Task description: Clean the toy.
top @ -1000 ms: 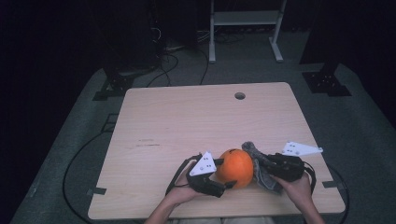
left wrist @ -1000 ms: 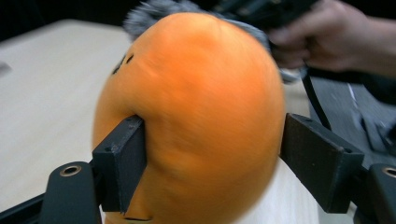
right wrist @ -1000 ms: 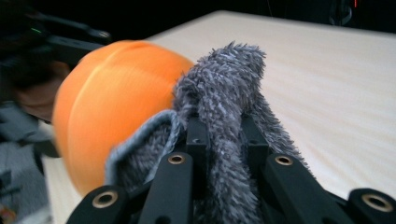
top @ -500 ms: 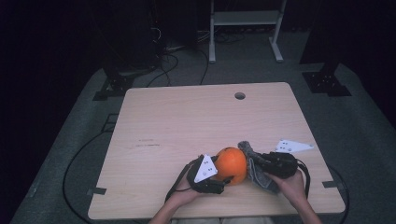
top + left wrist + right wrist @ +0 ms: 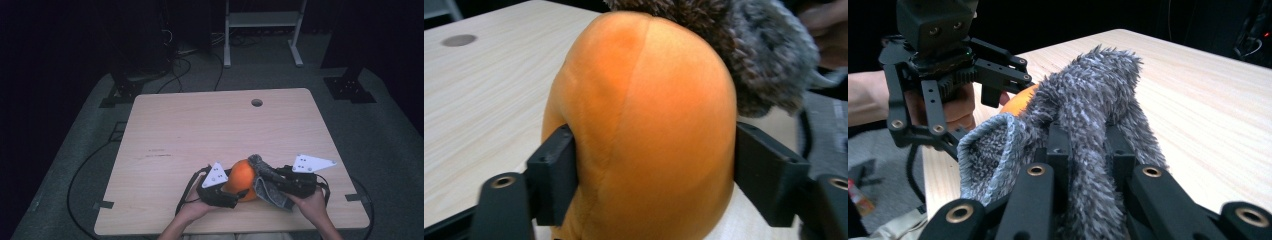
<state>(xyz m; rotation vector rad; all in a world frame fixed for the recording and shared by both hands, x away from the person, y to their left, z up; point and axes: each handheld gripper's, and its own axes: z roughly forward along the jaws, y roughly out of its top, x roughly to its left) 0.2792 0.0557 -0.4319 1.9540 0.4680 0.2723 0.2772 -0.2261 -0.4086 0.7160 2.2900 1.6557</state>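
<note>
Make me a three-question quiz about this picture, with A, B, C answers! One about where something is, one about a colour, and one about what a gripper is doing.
1. Where on the table is the soft ball?
A. Near the person's edge
B. Beside the round hole
C. At the far left corner

2. What colour is the ball?
A. Green
B. Orange
C. Blue

3. What is the right gripper doing?
A. Standing wide open over bare wood
C. Lying flat on the floor
B. Pinching the fuzzy grey cloth

Answers:
1 A, the high view shows it close to the near edge between both hands.
2 B, it fills the left gripper view in orange.
3 B, the right gripper view shows its jaws closed on the cloth.
</note>
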